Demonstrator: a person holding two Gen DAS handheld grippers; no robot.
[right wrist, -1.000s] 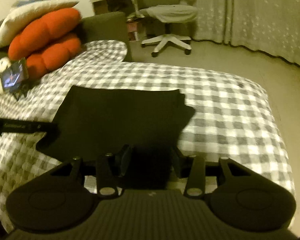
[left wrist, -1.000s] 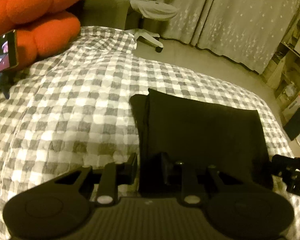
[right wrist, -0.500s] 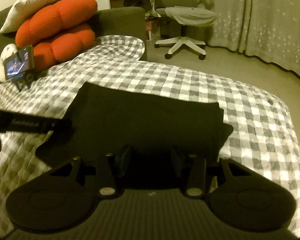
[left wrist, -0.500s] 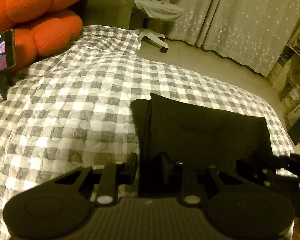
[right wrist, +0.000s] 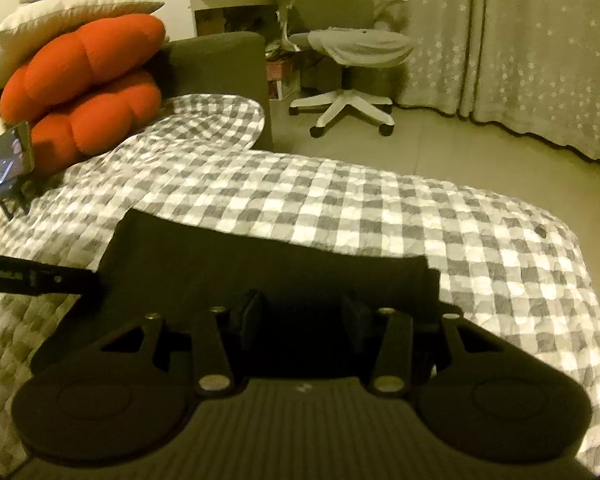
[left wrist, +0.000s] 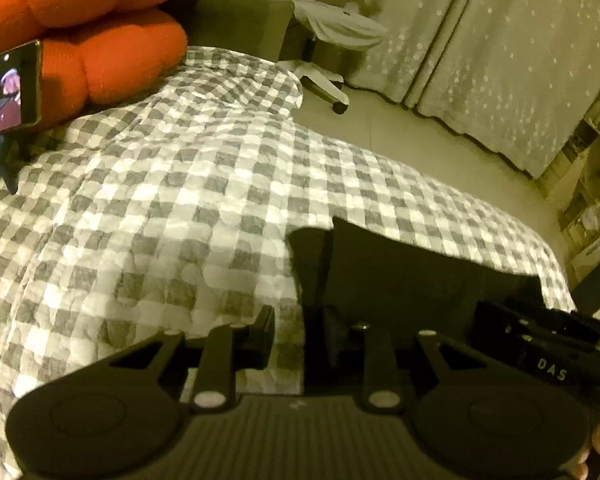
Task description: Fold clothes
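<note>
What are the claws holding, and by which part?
Cannot be told: the near edge of the black garment lies inside the left claw and right claw, but darkness hides any pinch.

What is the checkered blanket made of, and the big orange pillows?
The checkered blanket looks like soft, matte, puckered cotton, maybe seersucker: its squares crinkle and bubble. The orange pillows look like fuzzy plush, well stuffed: a nubby surface with rounded, puffy lobes. The exact fibre can't be told.
</note>
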